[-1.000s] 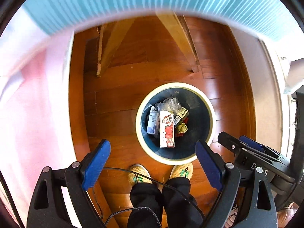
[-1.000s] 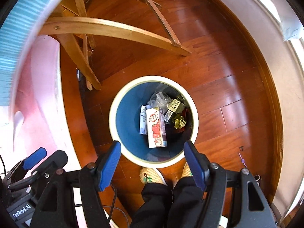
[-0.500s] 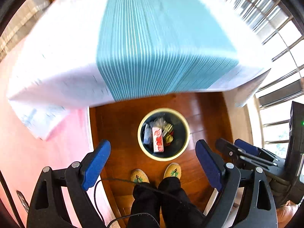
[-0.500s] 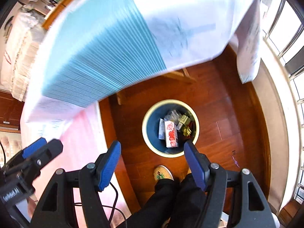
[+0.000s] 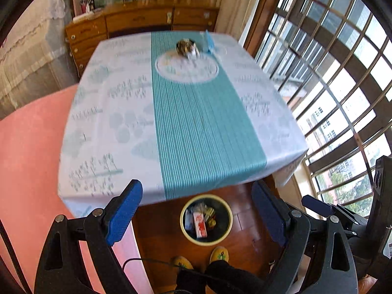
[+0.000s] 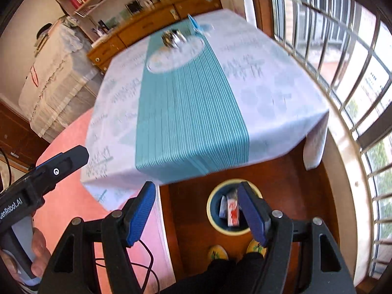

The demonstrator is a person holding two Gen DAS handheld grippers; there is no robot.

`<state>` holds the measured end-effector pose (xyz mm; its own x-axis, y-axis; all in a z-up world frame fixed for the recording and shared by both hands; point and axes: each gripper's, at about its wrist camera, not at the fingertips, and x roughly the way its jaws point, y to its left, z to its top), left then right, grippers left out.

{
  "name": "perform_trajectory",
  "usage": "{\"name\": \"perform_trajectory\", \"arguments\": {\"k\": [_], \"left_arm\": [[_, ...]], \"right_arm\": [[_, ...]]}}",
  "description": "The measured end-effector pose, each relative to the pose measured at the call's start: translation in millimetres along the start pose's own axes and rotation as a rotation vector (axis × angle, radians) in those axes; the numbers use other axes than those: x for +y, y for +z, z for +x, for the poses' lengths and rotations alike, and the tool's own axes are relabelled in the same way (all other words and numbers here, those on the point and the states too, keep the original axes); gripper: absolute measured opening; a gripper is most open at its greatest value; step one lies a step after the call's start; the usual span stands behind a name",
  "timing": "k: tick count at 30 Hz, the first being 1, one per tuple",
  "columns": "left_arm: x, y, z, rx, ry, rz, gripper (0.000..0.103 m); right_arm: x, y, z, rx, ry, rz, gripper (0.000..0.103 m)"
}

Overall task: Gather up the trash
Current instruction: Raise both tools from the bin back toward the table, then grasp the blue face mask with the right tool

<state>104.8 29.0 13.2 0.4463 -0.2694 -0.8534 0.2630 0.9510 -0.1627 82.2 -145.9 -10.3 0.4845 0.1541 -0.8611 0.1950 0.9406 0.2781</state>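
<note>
We held both claws, left (image 5: 196,214) and right (image 6: 197,212), spread and empty above the bin (image 5: 206,216) beside the counter's (image 5: 186,122) near edge.

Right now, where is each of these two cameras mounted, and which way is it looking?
Left wrist view: sits on the left gripper, looks forward and down over the table and the trash bin; shows its open blue fingers, the person's slippers and dark trousers, and the right gripper at right.
Right wrist view: sits on the right gripper, same downward aim; shows its open fingers, slippers, and the left gripper held in a hand.
Both share the table, the bin with cartons, and the window.
</note>
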Motion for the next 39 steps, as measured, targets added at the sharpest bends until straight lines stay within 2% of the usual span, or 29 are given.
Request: {"name": "perform_trajectory", "arguments": {"k": [5, 10, 12, 13, 15, 21, 30, 34, 37, 39], "left_arm": [[8, 49, -19, -0.094, 0.0, 0.004, 0.09], [12, 95, -22, -0.149, 0.012, -0.004, 0.09], [12, 115, -17, -0.163, 0.022, -0.011, 0.09], [12, 125, -13, -0.169, 0.027, -0.016, 0.09], [12, 146, -2, -0.178, 0.036, -0.027, 0.09], [12, 212, 56, -0.162, 0.093, -0.098, 0.09], [16, 302, 178, -0.065, 0.202, -0.24, 0.09], [25, 327, 230, -0.011, 0.22, -0.286, 0.089], [32, 339, 263, 0.029, 0.226, -0.313, 0.089], [37, 344, 283, 0.054, 0.226, -0.335, 0.089]], "right_arm": [[14, 51, -15, -0.08, 0.005, -0.039, 0.07], [22, 112, -15, -0.132, 0.021, -0.084, 0.07], [24, 137, -10, -0.147, 0.026, -0.11, 0.079], [23, 148, -6, -0.148, 0.034, -0.121, 0.088], [20, 177, 7, -0.144, 0.05, -0.145, 0.09], [5, 261, 66, -0.079, 0.086, -0.245, 0.09], [-24, 371, 182, 0.057, 0.112, -0.334, 0.09], [-31, 407, 232, 0.105, 0.128, -0.338, 0.081], [-29, 423, 265, 0.135, 0.126, -0.34, 0.071], [-27, 430, 284, 0.154, 0.126, -0.339, 0.068]]}}
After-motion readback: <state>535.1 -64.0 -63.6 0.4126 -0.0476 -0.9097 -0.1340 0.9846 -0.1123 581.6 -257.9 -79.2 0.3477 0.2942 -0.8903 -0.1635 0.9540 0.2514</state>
